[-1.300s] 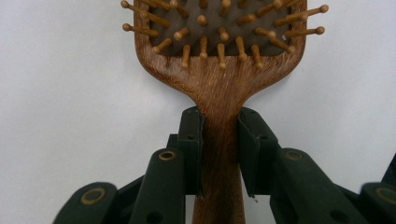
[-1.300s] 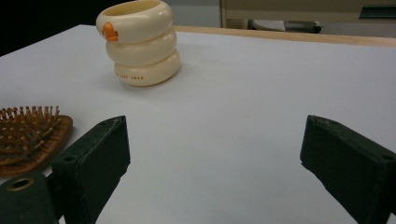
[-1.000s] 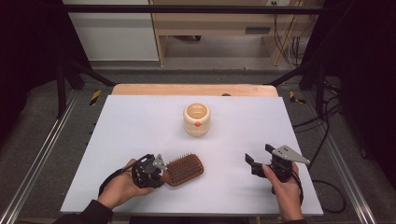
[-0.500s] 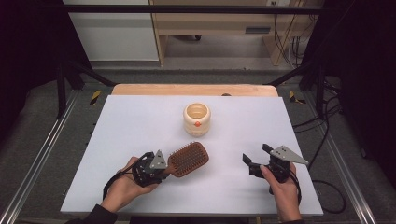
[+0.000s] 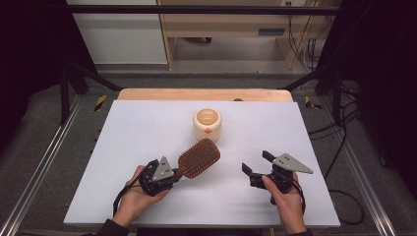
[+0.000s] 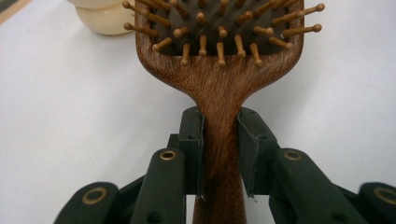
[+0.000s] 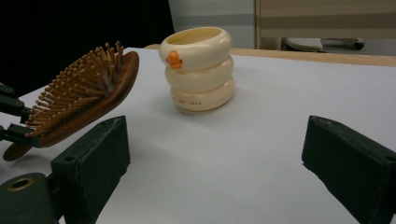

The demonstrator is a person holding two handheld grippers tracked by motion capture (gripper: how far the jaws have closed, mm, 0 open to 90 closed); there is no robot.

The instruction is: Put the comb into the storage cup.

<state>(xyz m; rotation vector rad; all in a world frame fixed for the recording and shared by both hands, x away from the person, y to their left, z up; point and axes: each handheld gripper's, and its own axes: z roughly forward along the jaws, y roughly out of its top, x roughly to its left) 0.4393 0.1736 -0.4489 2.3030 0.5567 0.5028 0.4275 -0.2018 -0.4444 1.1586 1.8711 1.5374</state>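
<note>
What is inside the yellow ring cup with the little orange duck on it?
From above, the cream cup looks hollow, and its mouth shows only pale inner wall. Its own rim hides the bottom, so whether something small lies inside cannot be told. The hairbrush is outside it, nearer the person.

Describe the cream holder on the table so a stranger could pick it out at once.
Start at the white table and look to its far middle, short of the wooden edge strip. There stands the cream holder, an open-topped cup shaped like three stacked rings. A small orange mark on its top ring sets it apart from the brown wooden hairbrush nearby.
</note>
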